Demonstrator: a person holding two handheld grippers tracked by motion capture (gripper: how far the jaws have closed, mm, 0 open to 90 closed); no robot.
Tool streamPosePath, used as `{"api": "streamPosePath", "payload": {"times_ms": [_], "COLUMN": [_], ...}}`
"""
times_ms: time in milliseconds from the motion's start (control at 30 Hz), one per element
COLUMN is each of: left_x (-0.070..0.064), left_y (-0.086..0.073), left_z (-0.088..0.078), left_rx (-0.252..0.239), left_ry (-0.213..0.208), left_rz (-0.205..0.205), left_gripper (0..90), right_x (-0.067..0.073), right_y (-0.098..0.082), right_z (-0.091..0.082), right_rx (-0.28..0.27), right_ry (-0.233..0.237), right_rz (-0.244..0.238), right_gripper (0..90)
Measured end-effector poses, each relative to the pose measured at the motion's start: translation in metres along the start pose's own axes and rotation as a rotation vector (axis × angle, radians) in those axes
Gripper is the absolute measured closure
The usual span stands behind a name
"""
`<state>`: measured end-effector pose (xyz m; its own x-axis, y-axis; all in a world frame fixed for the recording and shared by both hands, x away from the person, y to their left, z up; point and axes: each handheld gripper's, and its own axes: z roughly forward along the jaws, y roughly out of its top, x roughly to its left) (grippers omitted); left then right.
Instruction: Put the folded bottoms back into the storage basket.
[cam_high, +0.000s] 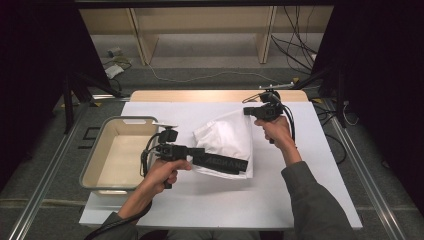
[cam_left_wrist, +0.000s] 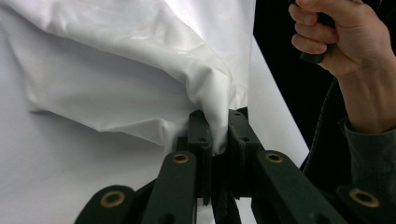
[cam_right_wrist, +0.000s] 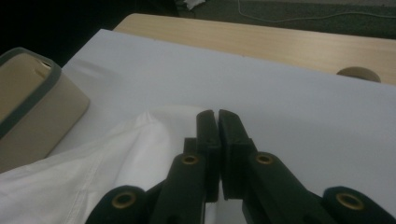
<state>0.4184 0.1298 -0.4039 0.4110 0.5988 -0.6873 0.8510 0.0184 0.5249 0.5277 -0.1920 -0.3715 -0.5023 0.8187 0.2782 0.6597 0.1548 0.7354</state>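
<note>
A white garment (cam_high: 227, 142) with a black printed waistband is seen in the high view, lifted partly off the white-covered bench (cam_high: 310, 190) between the two grippers, its lower edge resting near the bench centre. The band's black strip and pale lettering are legible only from above. In the left gripper view the cloth's surface is shown close: thin, smooth, faintly glossy fabric (cam_left_wrist: 140, 70), gathered into soft folds and drawn to a pinch between the jaws. The left gripper (cam_left_wrist: 217, 135) is clenched on that fold, fabric pressed between the black pads.

In the right gripper view the right gripper (cam_right_wrist: 217, 140) is recorded with jaws closed almost flush; a hump of the garment (cam_right_wrist: 116, 158) lies just left of and under them, but whether cloth is caught between the pads cannot be told there. From above, the right gripper (cam_high: 257, 111) is seen at the garment's raised far corner, the cloth peaking toward it.

Pose: the left hand (cam_high: 162, 172) is wrapped round its handle, gripper pointed level toward the right, at the waistband end. The right hand (cam_high: 277, 131) is held higher and farther back, forearm in a grey sleeve angled up from the bench's near edge, gripper pointed left.

A beige rectangular tub (cam_high: 120, 152) with a grey rounded rim stands at the bench's left side, just beside the garment.
</note>
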Motion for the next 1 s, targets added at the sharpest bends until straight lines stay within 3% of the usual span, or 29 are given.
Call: {"api": "streamPosePath", "payload": {"times_ms": [367, 567, 833, 1000], "left_x": [0.001, 0.003, 0.006, 0.005], "left_y": [0.014, 0.023, 0.027, 0.028], "left_z": [-0.030, -0.059, -0.092, -0.103], "left_rx": [-0.049, -0.092, -0.135, -0.149], "left_ry": [-0.064, -0.102, -0.104, -0.110], "left_rz": [-0.018, -0.022, 0.002, 0.010], "left_gripper": [82.0, 81.9, 81.9, 81.9], "right_x": [0.022, 0.043, 0.069, 0.082], "right_y": [0.029, 0.051, 0.071, 0.079], "right_z": [-0.001, 0.002, 0.010, 0.015], "right_rx": [-0.006, -0.012, -0.023, -0.023], "right_ry": [0.020, 0.026, 0.052, 0.065], "right_rz": [-0.005, -0.033, -0.061, -0.077], "right_gripper": [88.8, 88.8, 88.8, 88.8]}}
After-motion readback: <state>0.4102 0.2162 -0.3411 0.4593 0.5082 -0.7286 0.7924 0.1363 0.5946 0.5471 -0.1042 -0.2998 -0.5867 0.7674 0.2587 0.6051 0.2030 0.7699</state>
